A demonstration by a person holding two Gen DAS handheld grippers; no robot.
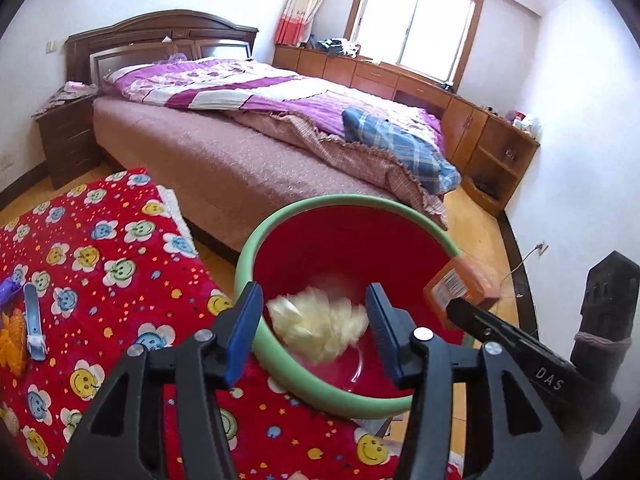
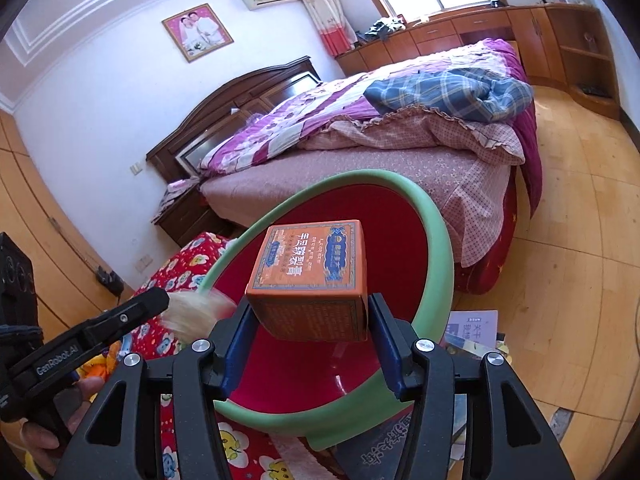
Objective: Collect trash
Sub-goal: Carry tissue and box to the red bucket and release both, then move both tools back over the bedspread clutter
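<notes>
A red bin with a green rim (image 1: 248,248) stands at the edge of the red smiley-face cloth (image 1: 100,248). My left gripper (image 1: 312,300) hangs open over the bin's mouth. A crumpled pale yellow paper wad (image 1: 320,324) shows blurred between and beyond its blue pads, touching neither. My right gripper (image 2: 308,308) is shut on an orange printed box (image 2: 312,276), held over the same bin (image 2: 440,240). In the left wrist view the box (image 1: 460,284) sits at the bin's right rim. The left gripper's finger (image 2: 120,320) and the blurred wad (image 2: 200,308) show at left in the right wrist view.
A bed (image 1: 240,152) with purple bedding stands just behind the bin. Booklets (image 2: 472,328) lie under and beside the bin. A white-and-blue clip (image 1: 32,320) and orange and purple bits lie on the cloth's left. Wooden cabinets (image 1: 480,128) line the far wall.
</notes>
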